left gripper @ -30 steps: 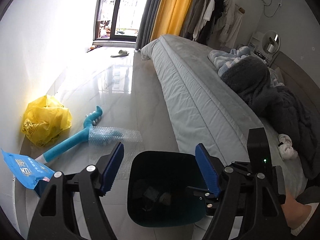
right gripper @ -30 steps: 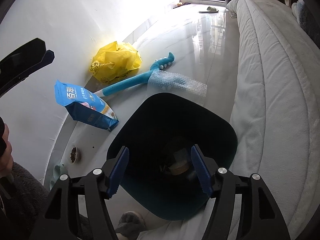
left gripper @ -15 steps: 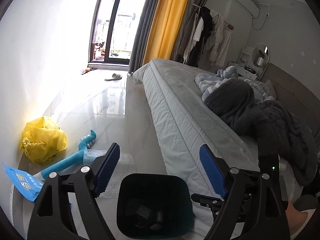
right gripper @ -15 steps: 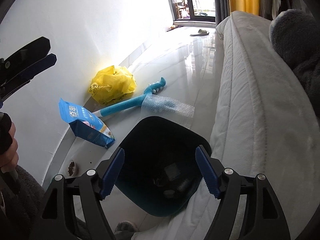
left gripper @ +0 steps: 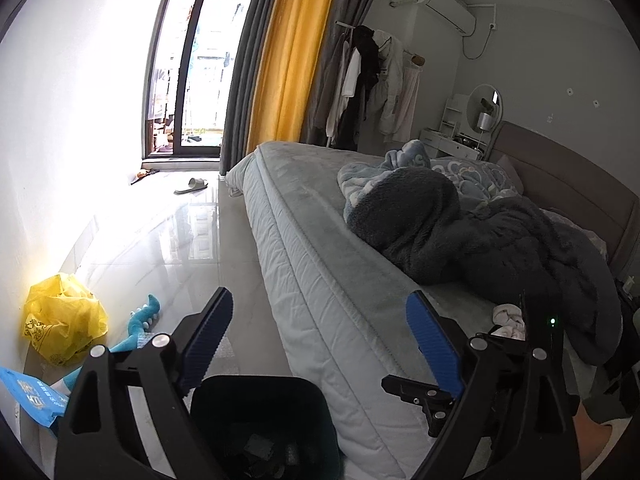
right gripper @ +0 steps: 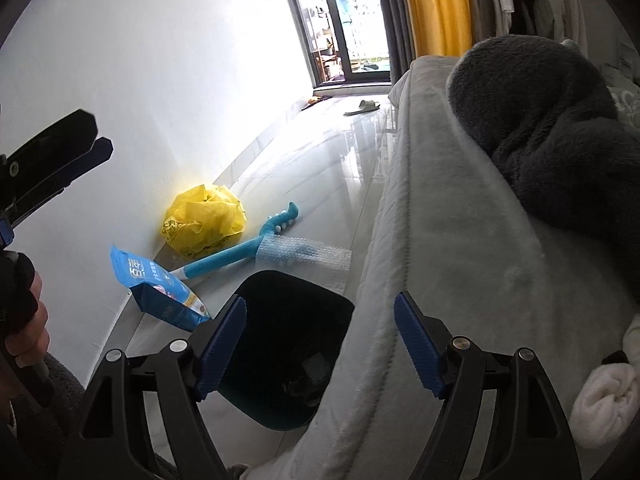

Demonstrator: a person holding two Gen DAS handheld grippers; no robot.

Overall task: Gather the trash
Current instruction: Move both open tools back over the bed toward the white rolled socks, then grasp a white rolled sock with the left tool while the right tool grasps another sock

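Observation:
A dark trash bin (left gripper: 264,420) stands on the floor beside the bed, with dark scraps inside; it also shows in the right wrist view (right gripper: 288,344). My left gripper (left gripper: 320,336) is open and empty, raised above the bin's far rim. My right gripper (right gripper: 320,340) is open and empty, above the bin and the mattress edge. A sheet of bubble wrap (right gripper: 304,256) lies on the floor beyond the bin. A crumpled yellow plastic bag (right gripper: 206,224) and a blue packet (right gripper: 160,288) lie by the wall. A white rolled cloth (right gripper: 604,400) rests on the bed.
A blue dinosaur-shaped stick (right gripper: 244,250) lies under the bubble wrap. The grey bed (left gripper: 320,240) with dark blankets (left gripper: 480,240) fills the right side. A white wall (right gripper: 160,100) runs on the left. A slipper (left gripper: 192,186) lies near the balcony door.
Both grippers have lifted and tilted up away from the bin, so the bin has dropped low in both views and more of the bed and room shows. Both stay open.

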